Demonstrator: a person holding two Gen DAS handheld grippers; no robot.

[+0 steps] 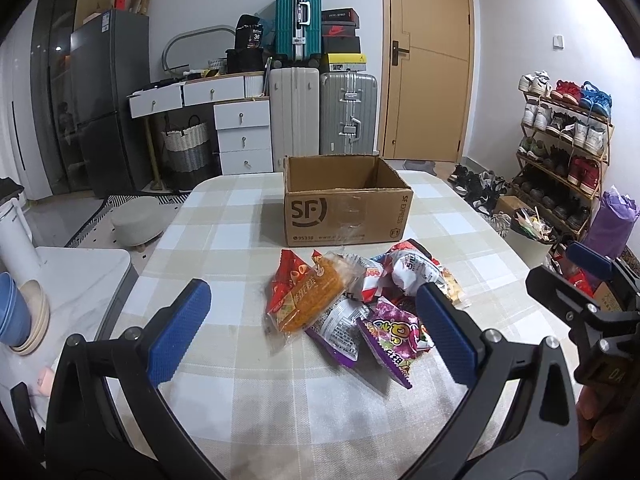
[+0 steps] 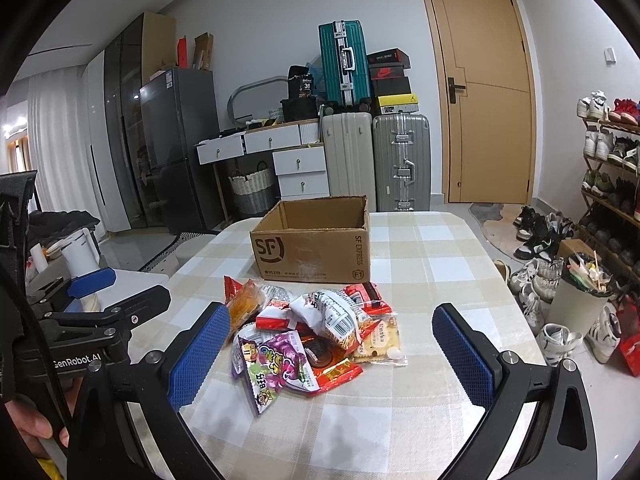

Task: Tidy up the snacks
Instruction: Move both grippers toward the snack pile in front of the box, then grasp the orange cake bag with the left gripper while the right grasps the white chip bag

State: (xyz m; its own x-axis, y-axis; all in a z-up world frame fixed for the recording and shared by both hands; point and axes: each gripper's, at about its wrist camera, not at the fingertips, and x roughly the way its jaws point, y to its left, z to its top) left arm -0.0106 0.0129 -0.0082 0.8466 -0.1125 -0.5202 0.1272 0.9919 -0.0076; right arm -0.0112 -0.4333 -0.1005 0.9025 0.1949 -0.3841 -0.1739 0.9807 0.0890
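Observation:
A pile of snack packets [image 1: 360,304] lies on the checked tablecloth, also in the right wrist view [image 2: 316,332]. It includes an orange packet [image 1: 312,304], a purple candy packet [image 1: 394,340] and a white packet [image 2: 332,310]. Behind the pile stands an open cardboard SF box [image 1: 346,200], which looks empty; it also shows in the right wrist view [image 2: 316,240]. My left gripper [image 1: 312,328] is open and empty, just short of the pile. My right gripper [image 2: 332,348] is open and empty, with the pile between and beyond its fingers.
The table [image 1: 224,360] has free cloth around the pile and box. A side table with stacked bowls [image 1: 20,316] stands at the left. Suitcases [image 1: 324,112], a drawer desk [image 1: 236,120] and a shoe rack [image 1: 564,148] stand beyond. A bin [image 2: 580,296] stands right of the table.

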